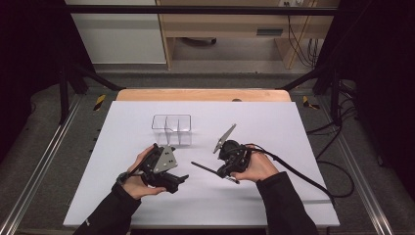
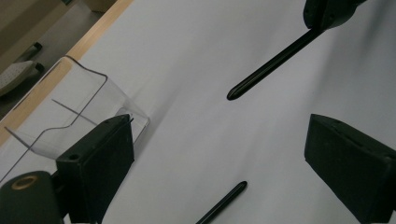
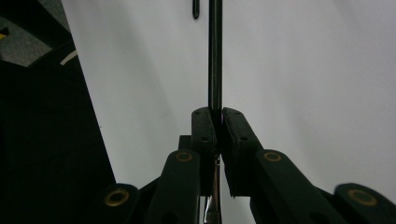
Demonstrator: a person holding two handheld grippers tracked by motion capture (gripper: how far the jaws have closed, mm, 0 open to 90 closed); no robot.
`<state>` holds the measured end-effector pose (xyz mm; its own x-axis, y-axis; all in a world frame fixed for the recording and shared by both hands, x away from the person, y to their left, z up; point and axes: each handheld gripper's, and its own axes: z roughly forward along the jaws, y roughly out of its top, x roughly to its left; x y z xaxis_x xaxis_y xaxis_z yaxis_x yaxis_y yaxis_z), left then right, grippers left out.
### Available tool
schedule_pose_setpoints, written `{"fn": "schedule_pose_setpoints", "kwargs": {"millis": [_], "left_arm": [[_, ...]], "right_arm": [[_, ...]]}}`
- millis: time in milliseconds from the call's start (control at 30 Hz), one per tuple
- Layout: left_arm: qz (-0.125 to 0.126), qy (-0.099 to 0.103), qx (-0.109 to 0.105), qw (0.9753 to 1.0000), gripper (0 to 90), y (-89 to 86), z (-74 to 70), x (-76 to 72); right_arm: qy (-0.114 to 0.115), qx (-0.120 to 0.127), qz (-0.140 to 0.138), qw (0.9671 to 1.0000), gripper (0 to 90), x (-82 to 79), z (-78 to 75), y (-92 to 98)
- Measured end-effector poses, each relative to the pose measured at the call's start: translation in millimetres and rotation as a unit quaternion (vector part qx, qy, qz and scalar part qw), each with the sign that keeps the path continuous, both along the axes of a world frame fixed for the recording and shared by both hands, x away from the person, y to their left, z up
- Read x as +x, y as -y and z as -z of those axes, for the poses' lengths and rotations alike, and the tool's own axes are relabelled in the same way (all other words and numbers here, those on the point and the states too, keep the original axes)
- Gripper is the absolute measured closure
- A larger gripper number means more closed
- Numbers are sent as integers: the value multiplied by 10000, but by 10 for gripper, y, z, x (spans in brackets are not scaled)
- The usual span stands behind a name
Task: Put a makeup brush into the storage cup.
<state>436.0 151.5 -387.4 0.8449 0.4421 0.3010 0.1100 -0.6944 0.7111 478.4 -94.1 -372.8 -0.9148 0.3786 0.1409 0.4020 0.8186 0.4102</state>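
Observation:
A thin black rod (image 1: 205, 168) juts to the left from my right gripper (image 1: 222, 171), a little above the white board. In the right gripper view the jaws of that gripper (image 3: 218, 112) are shut on the rod (image 3: 215, 56), and a bit of silver metal shows behind them. My left gripper (image 1: 177, 182) faces it from the left with its jaws (image 2: 219, 126) wide apart and nothing between them. The held rod's tip (image 2: 268, 65) points toward the left gripper. A second black rod (image 2: 224, 203) lies on the board just below the open jaws; its tip (image 3: 196, 9) shows ahead of the right gripper.
A clear plastic organizer (image 1: 171, 128) with dividers stands on the white board (image 1: 274, 122) behind the left gripper, close to its left jaw (image 2: 100, 154). A black cable (image 1: 303, 176) trails from the right gripper to the right. Wooden furniture stands beyond the table.

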Motion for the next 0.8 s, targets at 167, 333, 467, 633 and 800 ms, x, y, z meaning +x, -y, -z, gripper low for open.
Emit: {"fn": "schedule_pose_setpoints", "kwargs": {"millis": [167,333,467,633,800], "left_arm": [[165,56,101,9998,86,77,-8,-19],[318,109,228,9992,97,156,9,-25],[430,185,357,9983,108,225,37,-35],[553,338,532,9965,135,305,64,-67],[635,479,644,9947,176,355,85,-81]], "right_arm": [[-56,-1,-33,10000,844,5,-6,-43],[-99,-4,-53,9999,843,20,-10,-57],[-146,-31,-81,9999,844,23,-10,-81],[-185,-52,-118,9997,844,25,-10,-125],[-222,-44,-149,9996,844,24,-1,-160]]}}
